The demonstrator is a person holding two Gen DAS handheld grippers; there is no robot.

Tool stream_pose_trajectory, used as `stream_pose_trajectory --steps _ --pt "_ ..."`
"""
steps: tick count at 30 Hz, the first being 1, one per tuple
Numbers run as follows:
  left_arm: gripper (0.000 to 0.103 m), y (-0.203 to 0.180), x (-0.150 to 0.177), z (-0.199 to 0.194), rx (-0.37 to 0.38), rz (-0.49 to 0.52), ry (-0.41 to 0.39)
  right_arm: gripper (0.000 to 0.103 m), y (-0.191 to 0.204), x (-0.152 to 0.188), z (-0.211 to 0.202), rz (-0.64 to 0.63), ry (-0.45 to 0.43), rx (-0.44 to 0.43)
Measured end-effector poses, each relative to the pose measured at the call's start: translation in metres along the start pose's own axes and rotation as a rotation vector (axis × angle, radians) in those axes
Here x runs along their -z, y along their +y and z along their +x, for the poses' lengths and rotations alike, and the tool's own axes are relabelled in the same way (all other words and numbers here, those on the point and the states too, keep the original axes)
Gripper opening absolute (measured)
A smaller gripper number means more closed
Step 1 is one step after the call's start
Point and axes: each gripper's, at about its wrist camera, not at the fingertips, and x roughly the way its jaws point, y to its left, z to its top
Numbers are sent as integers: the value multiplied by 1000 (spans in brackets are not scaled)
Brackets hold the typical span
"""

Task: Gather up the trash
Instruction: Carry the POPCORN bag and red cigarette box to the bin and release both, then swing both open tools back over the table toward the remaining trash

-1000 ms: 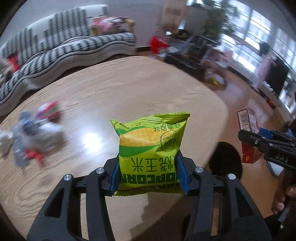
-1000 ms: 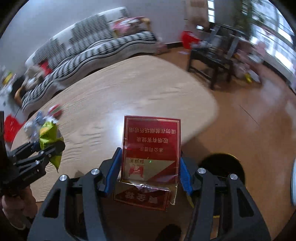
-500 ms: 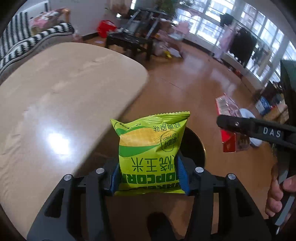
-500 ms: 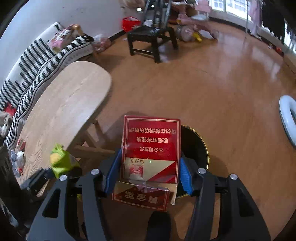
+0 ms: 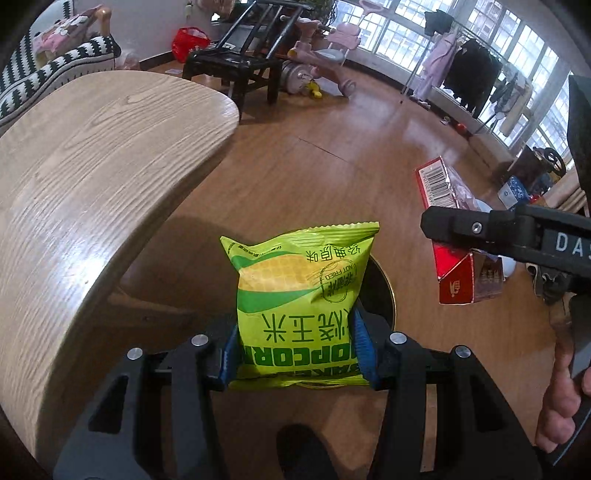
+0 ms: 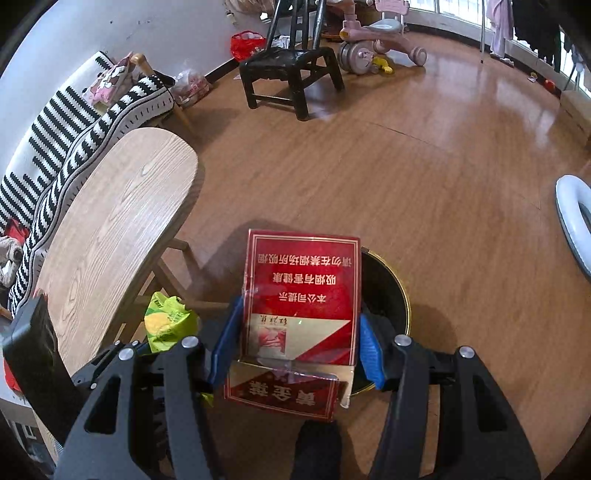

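My left gripper (image 5: 299,350) is shut on a green popcorn bag (image 5: 301,291) and holds it above a round black bin (image 5: 382,291) with a gold rim on the floor. My right gripper (image 6: 297,350) is shut on a red cigarette box (image 6: 301,291), also held above the bin (image 6: 388,295). In the left wrist view the box (image 5: 458,273) and right gripper show at the right. In the right wrist view the bag (image 6: 166,321) and left gripper show at the lower left.
A wooden table (image 5: 92,177) stands left of the bin, shown also in the right wrist view (image 6: 110,236). A black chair (image 6: 291,70), a striped sofa (image 6: 74,129), a pink ride-on toy (image 6: 384,33) and a white ring (image 6: 572,218) stand around on the wood floor.
Both grippers have swung right, off the table and out over the floor bin, each still holding its item. The trash on the table has left the view.
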Motion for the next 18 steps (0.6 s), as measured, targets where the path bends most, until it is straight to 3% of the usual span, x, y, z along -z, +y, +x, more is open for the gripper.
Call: stream_pose_trajectory --steps 10,13,18 --pt "50 -8 -3 7 58 17 4 57 -4 -1 -1 21 -5 0" --pt "66 -10 -2 9 40 30 -2 70 -6 -2 -2 33 -8 14" --pt "74 -7 -1 9 29 37 2 71 -4 -1 -4 30 -17 17"
